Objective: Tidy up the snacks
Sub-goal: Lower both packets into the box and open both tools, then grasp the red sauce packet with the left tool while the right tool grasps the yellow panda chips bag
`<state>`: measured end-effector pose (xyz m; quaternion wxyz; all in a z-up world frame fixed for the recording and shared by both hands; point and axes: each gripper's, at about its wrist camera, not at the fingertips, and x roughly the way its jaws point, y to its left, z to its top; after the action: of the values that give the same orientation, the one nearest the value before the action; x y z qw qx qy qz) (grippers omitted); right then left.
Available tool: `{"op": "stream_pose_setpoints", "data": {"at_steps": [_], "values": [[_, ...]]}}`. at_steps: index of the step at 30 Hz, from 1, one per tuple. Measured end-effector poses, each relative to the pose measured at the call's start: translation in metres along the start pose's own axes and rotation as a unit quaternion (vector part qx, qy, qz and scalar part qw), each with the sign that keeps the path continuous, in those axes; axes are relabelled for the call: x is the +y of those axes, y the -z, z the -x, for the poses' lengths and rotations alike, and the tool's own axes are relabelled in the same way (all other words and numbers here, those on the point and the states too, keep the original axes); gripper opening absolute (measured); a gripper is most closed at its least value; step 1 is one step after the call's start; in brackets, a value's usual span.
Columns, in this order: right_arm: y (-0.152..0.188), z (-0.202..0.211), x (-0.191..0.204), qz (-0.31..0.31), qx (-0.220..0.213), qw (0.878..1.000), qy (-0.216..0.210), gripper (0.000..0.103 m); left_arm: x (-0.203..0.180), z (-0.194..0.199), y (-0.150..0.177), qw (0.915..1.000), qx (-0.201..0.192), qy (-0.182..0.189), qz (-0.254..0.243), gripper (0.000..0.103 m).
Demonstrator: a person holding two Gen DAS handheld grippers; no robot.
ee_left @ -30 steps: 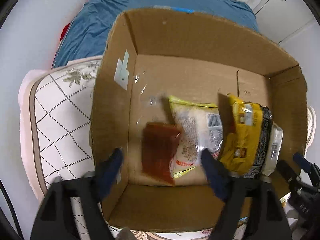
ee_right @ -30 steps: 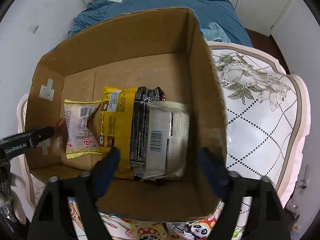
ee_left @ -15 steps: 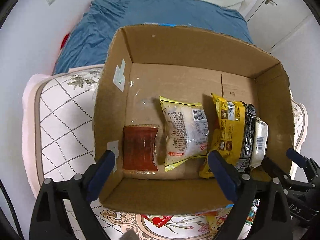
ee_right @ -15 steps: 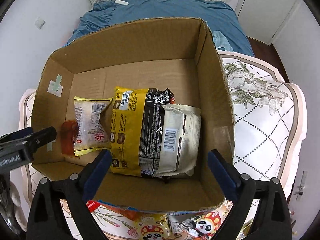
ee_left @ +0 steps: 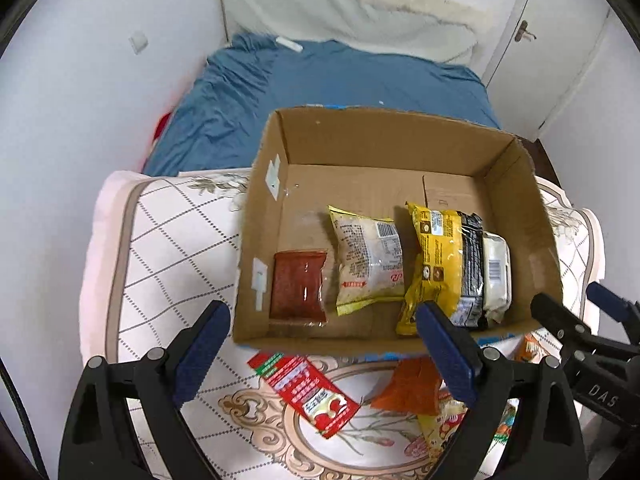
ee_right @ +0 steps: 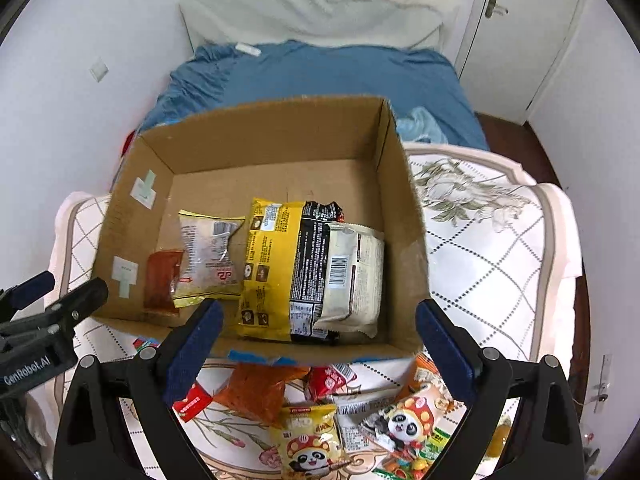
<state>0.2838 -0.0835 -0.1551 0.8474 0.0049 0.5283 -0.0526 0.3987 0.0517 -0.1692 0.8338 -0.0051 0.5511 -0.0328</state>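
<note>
Left wrist view: the left gripper (ee_left: pixel 322 340) is seen above the near wall of the box (ee_left: pixel 400 148), jaws wide and just opened further, nothing between them; three packets are lined up on the box floor, a red pack (ee_left: pixel 298 288), a pale bag (ee_left: pixel 370 258), a yellow-black pack (ee_left: pixel 440 264); a red sachet (ee_left: pixel 308 388) and an orange pouch (ee_left: pixel 408 388) are left loose on the cloth (ee_left: pixel 160 240) below.

Right wrist view: the right gripper (ee_right: pixel 318 348) is likewise spread wide and empty, jaws just opened further; panda bags (ee_right: pixel 308 440) are heaped under it, near the box; these are judged light, soft, crinkly and slippery, contents crushable; a grip across the flat body or a sealed edge is advised.
</note>
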Motion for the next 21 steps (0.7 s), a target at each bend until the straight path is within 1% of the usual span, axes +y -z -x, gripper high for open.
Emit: {"op": "stream_pose_setpoints", "data": {"at_steps": [4, 7, 13, 17, 21], "values": [[0.012, 0.030, 0.006, 0.008, -0.030, 1.000, 0.001, 0.099, 0.000, 0.025, 0.017, 0.9997, -0.023, -0.002, -0.007, 0.095], [0.020, 0.049, 0.009, 0.008, -0.044, 0.999, -0.007, 0.099, -0.001, 0.043, 0.027, 0.9993, -0.037, -0.002, -0.011, 0.095], [0.038, 0.077, 0.017, 0.009, -0.055, 0.998, -0.026, 0.099, 0.000, 0.071, 0.042, 0.9983, -0.058, -0.003, -0.010, 0.095], [0.052, 0.087, 0.018, 0.004, -0.049, 0.998, -0.038, 0.099, 0.005, 0.081, 0.053, 0.9983, -0.058, 0.001, 0.000, 0.095], [0.071, 0.077, 0.014, -0.006, -0.021, 0.999, -0.046, 0.099, 0.010, 0.074, 0.069, 0.9992, -0.039, 0.003, 0.010, 0.095]]}}
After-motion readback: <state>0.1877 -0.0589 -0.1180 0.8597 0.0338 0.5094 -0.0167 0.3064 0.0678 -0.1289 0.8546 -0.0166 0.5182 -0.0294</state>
